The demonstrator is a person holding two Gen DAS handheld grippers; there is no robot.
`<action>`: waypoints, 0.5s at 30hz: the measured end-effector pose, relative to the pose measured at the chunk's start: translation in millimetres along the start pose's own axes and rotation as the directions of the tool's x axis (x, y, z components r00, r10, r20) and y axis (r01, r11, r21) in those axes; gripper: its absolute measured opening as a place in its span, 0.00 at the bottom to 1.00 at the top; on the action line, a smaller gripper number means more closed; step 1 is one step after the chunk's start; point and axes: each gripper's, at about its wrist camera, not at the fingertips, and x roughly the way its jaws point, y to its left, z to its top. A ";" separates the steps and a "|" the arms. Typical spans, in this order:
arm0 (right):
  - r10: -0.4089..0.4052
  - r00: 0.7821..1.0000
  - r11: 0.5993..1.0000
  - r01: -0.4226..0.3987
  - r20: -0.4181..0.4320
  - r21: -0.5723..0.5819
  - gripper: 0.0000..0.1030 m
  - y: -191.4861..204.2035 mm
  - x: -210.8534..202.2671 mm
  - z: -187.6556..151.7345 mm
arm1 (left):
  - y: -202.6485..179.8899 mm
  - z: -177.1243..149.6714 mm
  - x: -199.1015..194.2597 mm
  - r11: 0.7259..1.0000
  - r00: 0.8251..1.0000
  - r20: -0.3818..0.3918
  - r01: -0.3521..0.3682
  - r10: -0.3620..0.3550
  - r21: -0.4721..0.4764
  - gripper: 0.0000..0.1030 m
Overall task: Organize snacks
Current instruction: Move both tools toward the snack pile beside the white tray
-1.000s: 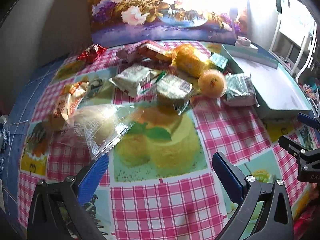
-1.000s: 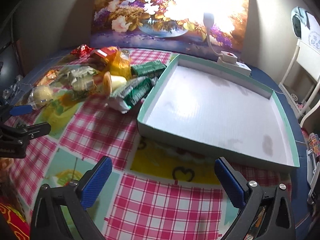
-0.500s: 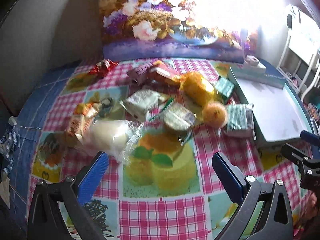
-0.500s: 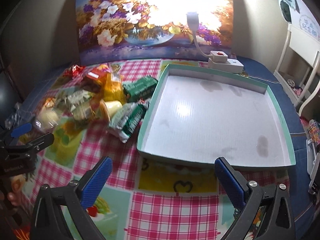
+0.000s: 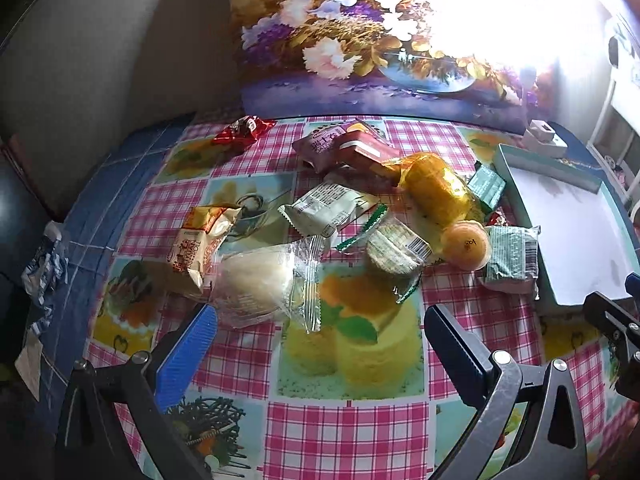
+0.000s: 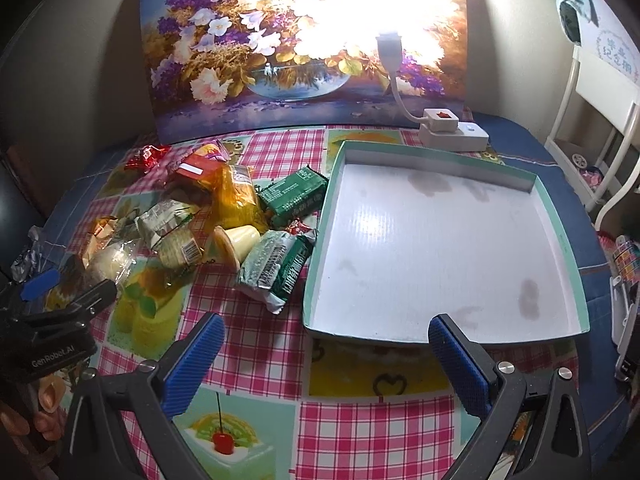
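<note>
Barely begun, judging by the layout. Found the white tray (image 6: 432,248) bare, sitting on the checked tablecloth (image 6: 256,344) at the right, with not one snack inside. Saw the snacks (image 5: 360,216) heaped in a loose pile to the left of it, all on the cloth: a clear-wrapped bun (image 5: 256,284) nearest the left gripper (image 5: 320,320), a tan packet (image 5: 196,240) touching it, a round biscuit pack (image 5: 394,250), an orange jelly cup (image 5: 466,244), a yellow bag (image 5: 436,188) and two green packets, the nearer green packet (image 6: 276,268) lying just beside the tray's left wall. Spotted a red candy (image 5: 244,130) apart at the back, near the flower painting (image 5: 380,40). Held both tongs spread wide and gripping nothing: left gripper hovering over the cloth just short of the bun, right gripper (image 6: 326,324) poised at the tray's near edge. Left to do, seemingly: everything, meaning each item picked up and laid in the tray.
</note>
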 end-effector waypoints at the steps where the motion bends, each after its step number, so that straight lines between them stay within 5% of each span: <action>1: -0.002 1.000 1.000 0.002 0.002 -0.003 1.00 1.8 -0.3 1.4 | 2.0 0.1 0.7 1.000 1.000 -0.002 0.009 -0.009 -0.010 1.00; 15: -0.042 0.999 0.998 0.041 -0.015 -0.051 1.00 27.2 9.7 10.8 | 9.0 -1.5 7.1 0.999 0.999 -0.006 0.041 -0.042 -0.028 1.00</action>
